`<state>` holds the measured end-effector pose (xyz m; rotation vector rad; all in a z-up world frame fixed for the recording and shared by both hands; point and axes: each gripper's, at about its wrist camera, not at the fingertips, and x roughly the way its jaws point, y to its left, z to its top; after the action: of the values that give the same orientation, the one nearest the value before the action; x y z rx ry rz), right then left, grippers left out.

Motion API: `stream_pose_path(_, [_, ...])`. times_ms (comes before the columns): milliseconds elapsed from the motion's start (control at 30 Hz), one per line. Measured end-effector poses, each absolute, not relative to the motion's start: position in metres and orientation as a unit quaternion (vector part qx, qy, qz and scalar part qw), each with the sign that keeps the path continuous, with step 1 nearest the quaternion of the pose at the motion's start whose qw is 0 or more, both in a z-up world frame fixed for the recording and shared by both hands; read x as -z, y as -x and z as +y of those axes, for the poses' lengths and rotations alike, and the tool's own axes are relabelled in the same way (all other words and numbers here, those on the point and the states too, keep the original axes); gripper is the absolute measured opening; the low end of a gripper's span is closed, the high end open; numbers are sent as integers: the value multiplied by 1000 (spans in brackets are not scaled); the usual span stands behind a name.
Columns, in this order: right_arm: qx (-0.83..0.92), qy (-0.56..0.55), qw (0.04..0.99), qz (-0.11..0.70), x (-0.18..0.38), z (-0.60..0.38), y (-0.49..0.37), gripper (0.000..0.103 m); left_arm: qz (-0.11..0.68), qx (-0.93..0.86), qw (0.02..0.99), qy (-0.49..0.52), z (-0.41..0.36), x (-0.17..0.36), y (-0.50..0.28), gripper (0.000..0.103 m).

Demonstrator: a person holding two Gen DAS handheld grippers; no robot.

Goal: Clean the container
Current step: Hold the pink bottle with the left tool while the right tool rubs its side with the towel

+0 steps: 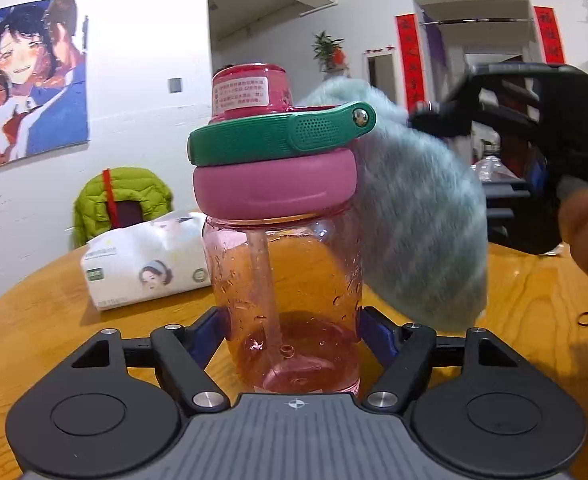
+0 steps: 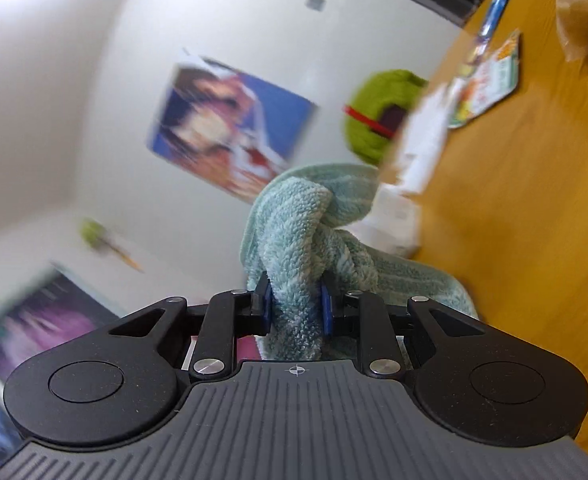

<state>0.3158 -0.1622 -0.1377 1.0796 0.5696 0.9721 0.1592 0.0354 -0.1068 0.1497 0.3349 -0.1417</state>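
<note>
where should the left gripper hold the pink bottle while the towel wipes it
Low on the clear body of the bottle, from the near side, as the left gripper does now, one jaw on each flank. The body is straight-walled and upright on the table; the pink lid and green handle bulge wider, and the towel works the upper right side.

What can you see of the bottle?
The bottle stands upright on the wooden table: clear pink plastic body with droplets and a straw inside, pink collar, green handle, red cap with a label. The left gripper clamps its lower body. A light blue cloth, held by the right gripper, presses against its right side.
</note>
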Motion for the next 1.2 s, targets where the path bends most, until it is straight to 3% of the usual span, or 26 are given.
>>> stream_pose_path(100, [-451, -488, 687, 294, 145, -157, -323, 25, 166, 71, 981, -77, 34, 107, -160, 72])
stream_pose_path(300, [-346, -348, 760, 427, 159, -125, -337, 25, 166, 72, 981, -76, 35, 108, -161, 72])
stream_pose_path(367, [-352, -356, 760, 414, 156, -128, -335, 25, 166, 71, 981, -76, 35, 108, -161, 72])
stream_pose_path(533, [-449, -472, 703, 286, 139, -157, -323, 25, 165, 70, 981, -77, 34, 108, -159, 72])
stream_pose_path(633, [-440, -475, 691, 321, 146, -150, -329, 25, 165, 69, 981, -79, 33, 108, -159, 72])
stream_pose_path(800, [-352, -379, 741, 428, 161, -126, -340, 26, 166, 69, 981, -80, 33, 108, -160, 72])
stream_pose_path(900, [-348, -358, 756, 423, 157, -122, -339, 26, 174, 64, 980, -67, 35, 108, -160, 75])
stream_pose_path(967, [-348, -359, 762, 412, 154, -122, -338, 26, 182, 47, 981, -51, 35, 109, -156, 87])
stream_pose_path(1200, [-358, -397, 782, 320, 140, -138, -332, 27, 166, 15, 985, -52, 13, 103, -131, 83])
